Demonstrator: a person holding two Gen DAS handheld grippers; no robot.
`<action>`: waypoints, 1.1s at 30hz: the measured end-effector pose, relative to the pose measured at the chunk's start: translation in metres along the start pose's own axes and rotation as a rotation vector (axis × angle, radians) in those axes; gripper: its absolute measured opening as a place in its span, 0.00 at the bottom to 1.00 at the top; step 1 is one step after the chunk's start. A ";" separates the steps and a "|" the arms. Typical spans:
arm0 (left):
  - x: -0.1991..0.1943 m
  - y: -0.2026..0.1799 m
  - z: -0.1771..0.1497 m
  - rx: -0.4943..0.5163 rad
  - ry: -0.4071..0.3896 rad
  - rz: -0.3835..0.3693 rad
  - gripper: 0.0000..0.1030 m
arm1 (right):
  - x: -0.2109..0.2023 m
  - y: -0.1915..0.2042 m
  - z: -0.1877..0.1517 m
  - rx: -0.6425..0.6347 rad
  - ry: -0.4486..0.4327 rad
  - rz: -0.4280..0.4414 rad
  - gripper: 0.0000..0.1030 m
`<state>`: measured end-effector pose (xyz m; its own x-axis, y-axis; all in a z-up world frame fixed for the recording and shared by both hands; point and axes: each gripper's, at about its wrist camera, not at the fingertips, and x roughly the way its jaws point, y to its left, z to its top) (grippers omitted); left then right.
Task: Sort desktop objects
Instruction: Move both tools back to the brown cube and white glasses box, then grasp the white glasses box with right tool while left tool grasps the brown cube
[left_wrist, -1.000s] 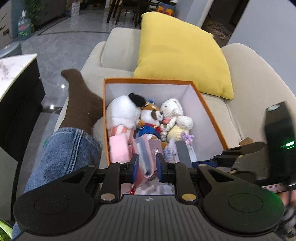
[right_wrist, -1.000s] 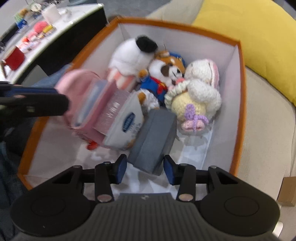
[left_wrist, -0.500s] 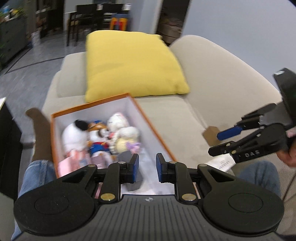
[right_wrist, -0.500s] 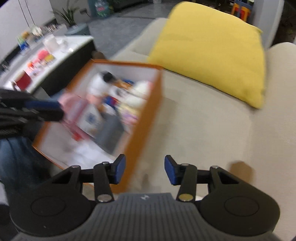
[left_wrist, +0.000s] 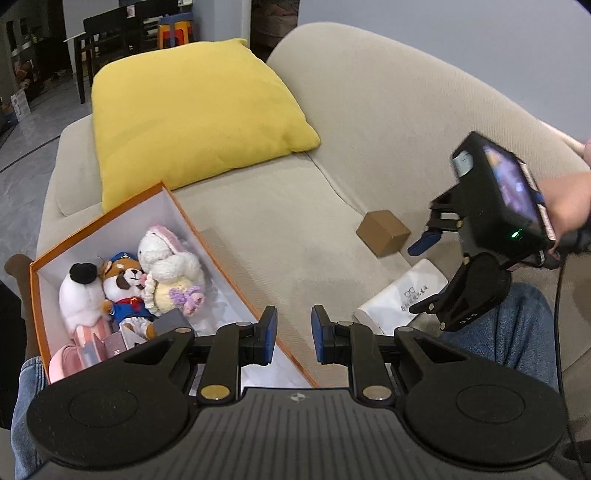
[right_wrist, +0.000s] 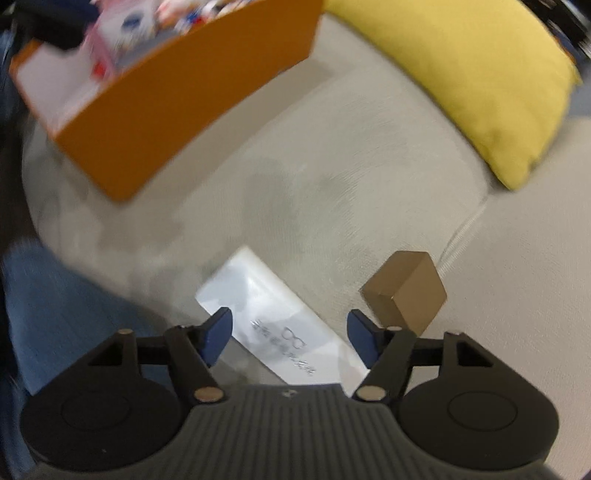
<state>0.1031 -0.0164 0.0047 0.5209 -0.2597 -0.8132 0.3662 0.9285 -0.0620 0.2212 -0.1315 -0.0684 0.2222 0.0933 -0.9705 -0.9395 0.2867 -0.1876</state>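
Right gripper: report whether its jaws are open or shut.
Open. The right gripper has its jaws spread wide over the white box, gripping nothing.

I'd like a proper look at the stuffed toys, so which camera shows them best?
The left wrist view: the white bunny plush, sailor-capped dog plush and black-eared white plush sit sharp and side by side in the orange box. The right wrist view is blurred, its box wall hiding them.

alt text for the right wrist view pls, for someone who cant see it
The open right gripper hovers over a white box printed with a glasses icon, lying on a beige sofa. A small brown box sits just right of it. Farther back are an orange box of blurred items and a yellow cushion.
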 end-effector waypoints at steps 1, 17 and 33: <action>0.002 -0.001 0.000 0.002 0.007 0.006 0.21 | 0.005 0.001 0.001 -0.036 0.019 0.000 0.68; 0.042 -0.006 0.014 0.027 0.089 0.044 0.21 | 0.050 -0.022 -0.016 -0.182 0.122 0.127 0.79; 0.088 -0.023 0.045 0.124 0.140 0.028 0.21 | 0.056 -0.048 -0.036 0.237 0.053 0.166 0.69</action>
<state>0.1757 -0.0723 -0.0395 0.4235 -0.1864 -0.8865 0.4499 0.8927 0.0272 0.2688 -0.1747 -0.1192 0.0508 0.1095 -0.9927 -0.8734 0.4870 0.0090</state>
